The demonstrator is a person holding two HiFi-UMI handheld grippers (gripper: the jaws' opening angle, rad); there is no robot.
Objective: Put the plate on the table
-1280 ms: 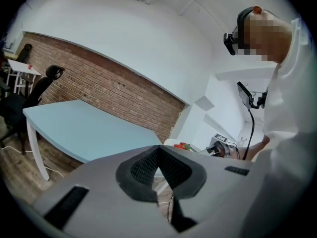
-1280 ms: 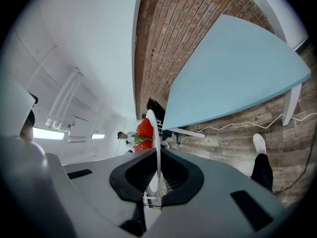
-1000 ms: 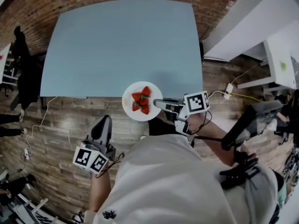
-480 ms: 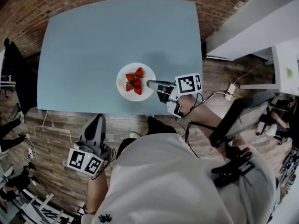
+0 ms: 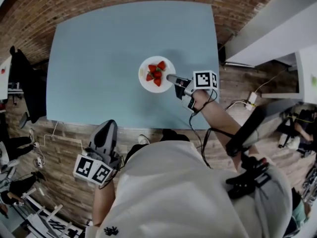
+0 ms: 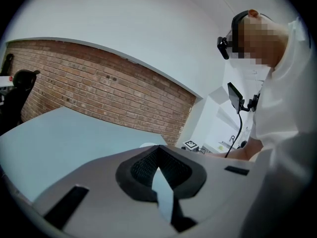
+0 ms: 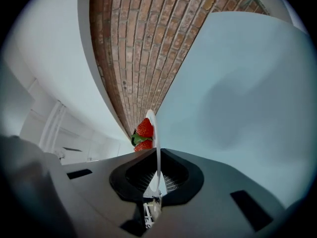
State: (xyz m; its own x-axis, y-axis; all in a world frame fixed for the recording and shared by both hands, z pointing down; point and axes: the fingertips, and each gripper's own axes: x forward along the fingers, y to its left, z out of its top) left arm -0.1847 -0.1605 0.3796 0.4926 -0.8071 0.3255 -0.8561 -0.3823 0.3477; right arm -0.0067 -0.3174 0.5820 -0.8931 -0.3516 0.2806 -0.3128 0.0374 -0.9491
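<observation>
A white plate (image 5: 156, 74) with several red strawberries (image 5: 157, 75) is over the right middle of the light blue table (image 5: 99, 48). My right gripper (image 5: 172, 77) is shut on the plate's right rim. In the right gripper view the plate (image 7: 154, 128) stands edge-on between the pads of that gripper (image 7: 157, 168), strawberries (image 7: 144, 129) on its left face. A soft shadow lies on the table (image 7: 237, 83); whether the plate touches it I cannot tell. My left gripper (image 5: 106, 129) hangs just off the table's near edge, jaws together and empty, as the left gripper (image 6: 158, 155) view shows.
Wooden floor surrounds the table, with a brick wall (image 6: 109, 90) behind it. White furniture (image 5: 277, 24) stands to the right, and cables and a power strip (image 5: 251, 100) lie on the floor. Dark seats and people's legs (image 5: 20, 83) are at the left.
My right gripper has carried the plate from past the table's near edge inward over the tabletop. The left gripper has come closer to the near edge, still empty.
</observation>
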